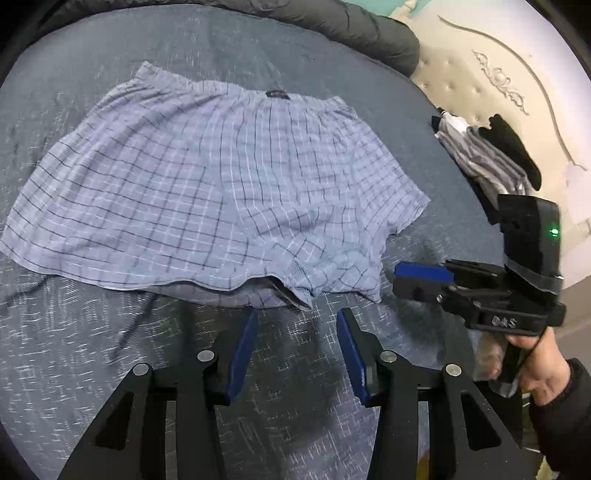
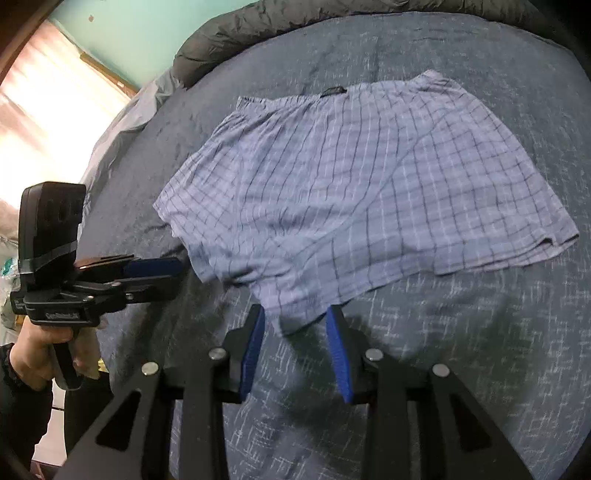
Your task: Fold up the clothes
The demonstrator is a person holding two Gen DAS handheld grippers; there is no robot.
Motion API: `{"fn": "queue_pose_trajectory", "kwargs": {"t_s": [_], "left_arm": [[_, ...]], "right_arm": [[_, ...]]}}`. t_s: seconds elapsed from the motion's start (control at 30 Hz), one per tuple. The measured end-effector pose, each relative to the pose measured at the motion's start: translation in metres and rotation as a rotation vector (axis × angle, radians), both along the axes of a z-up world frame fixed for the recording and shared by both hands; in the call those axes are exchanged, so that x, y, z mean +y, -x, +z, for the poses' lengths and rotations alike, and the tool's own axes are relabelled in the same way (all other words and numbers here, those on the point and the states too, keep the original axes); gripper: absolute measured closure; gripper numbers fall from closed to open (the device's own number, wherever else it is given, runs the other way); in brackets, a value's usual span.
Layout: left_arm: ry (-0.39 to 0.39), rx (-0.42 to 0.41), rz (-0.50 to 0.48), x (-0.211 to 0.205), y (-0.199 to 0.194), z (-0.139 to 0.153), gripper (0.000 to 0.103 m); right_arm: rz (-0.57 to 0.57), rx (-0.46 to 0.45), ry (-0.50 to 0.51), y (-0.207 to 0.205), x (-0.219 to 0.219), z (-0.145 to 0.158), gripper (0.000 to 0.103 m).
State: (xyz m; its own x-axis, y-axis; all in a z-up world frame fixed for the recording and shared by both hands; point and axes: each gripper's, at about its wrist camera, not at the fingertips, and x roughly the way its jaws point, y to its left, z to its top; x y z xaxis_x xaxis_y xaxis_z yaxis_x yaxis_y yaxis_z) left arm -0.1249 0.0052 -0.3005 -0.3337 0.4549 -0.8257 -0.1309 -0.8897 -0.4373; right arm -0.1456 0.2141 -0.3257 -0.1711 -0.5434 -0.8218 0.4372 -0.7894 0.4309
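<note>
Light blue plaid shorts (image 1: 221,177) lie spread flat on the dark blue bed cover (image 1: 110,369), waistband at the far side. In the left wrist view my left gripper (image 1: 297,315) is open just short of the near hem, with only bed cover between its blue pads. My right gripper (image 2: 295,317) is open too; a lower corner of the shorts (image 2: 332,177) lies loosely between its fingertips, and neither pad presses it. Each gripper shows from the side in the other view: the right gripper (image 1: 410,275) at the shorts' right corner, the left gripper (image 2: 170,269) at their left edge.
A dark grey quilt (image 1: 369,26) rolls along the far edge of the bed. Folded grey and black clothes (image 1: 491,158) lie at the right edge before a cream tufted headboard (image 1: 498,74). A person's hand (image 1: 535,369) holds the right gripper's handle. A bright window (image 2: 44,96) is at the left.
</note>
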Motion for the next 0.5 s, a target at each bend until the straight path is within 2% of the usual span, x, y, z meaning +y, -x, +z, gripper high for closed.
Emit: {"fn": "queue_pose_trajectory", "kwargs": {"t_s": [0.17, 0.2, 0.23, 0.27, 0.33, 0.4, 0.5], "left_arm": [[0.017, 0.009, 0.014, 0.006, 0.002, -0.007, 0.056], [0.014, 0.011, 0.016, 0.007, 0.003, -0.008, 0.062], [0.009, 0.010, 0.018, 0.006, 0.005, -0.009, 0.075], [0.011, 0.010, 0.019, 0.006, 0.006, -0.009, 0.081], [0.021, 0.013, 0.013, 0.006, 0.008, -0.009, 0.095], [0.026, 0.015, -0.004, 0.008, 0.009, -0.007, 0.101], [0.029, 0.023, -0.022, 0.006, 0.006, -0.001, 0.102]], "right_arm": [[0.018, 0.000, -0.030, -0.005, -0.008, -0.008, 0.069], [0.021, 0.000, -0.032, -0.005, -0.009, -0.010, 0.069], [0.023, -0.001, -0.033, -0.005, -0.010, -0.011, 0.069], [0.026, 0.000, -0.034, -0.005, -0.011, -0.012, 0.069], [0.032, 0.002, -0.033, -0.004, -0.012, -0.014, 0.076], [0.035, 0.003, -0.036, -0.002, -0.013, -0.015, 0.089], [0.037, 0.011, -0.033, 0.000, -0.013, -0.013, 0.098]]}}
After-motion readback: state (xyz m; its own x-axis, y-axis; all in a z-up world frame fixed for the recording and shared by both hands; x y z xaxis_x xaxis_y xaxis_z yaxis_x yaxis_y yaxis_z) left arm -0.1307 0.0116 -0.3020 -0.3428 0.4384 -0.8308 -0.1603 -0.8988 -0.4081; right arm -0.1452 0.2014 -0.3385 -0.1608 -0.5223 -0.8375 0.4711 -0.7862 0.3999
